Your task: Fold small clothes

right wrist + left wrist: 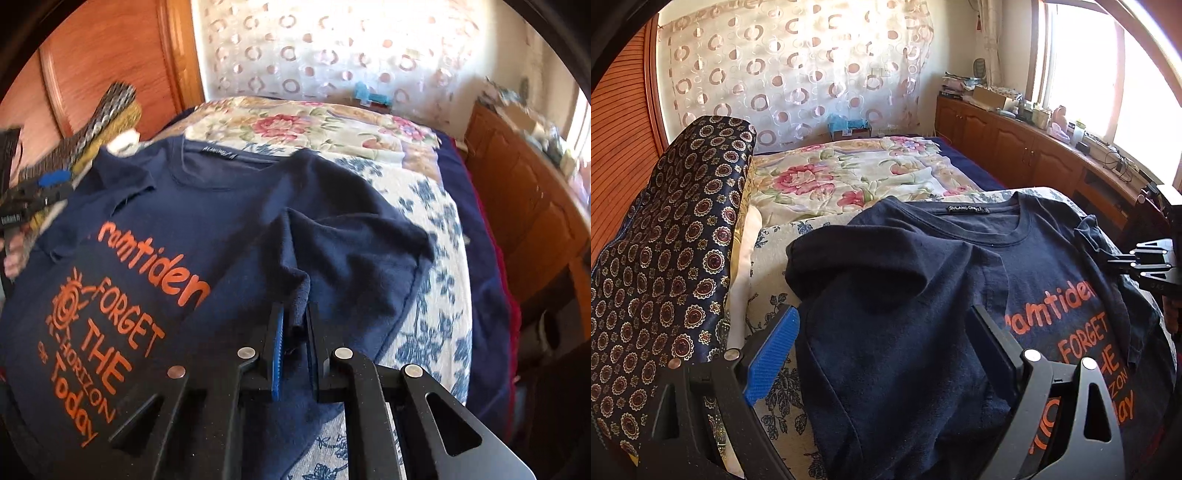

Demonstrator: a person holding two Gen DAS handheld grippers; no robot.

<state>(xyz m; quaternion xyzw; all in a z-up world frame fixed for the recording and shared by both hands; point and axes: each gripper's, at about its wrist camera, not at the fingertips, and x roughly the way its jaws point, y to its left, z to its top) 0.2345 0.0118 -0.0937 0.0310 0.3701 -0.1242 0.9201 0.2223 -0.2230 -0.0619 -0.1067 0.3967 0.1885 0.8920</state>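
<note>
One navy T-shirt [229, 206], "FORGET THE HORIZON"

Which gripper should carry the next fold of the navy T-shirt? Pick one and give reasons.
Right. The right gripper is already shut on a bunched fold of the navy T-shirt, ready to pull it across. The left gripper hangs open above it, gripping nothing.

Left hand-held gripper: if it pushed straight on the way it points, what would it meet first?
Probably the folded-over side of the navy T-shirt, lying between the open left hand-held gripper fingers; depth is unclear.
</note>
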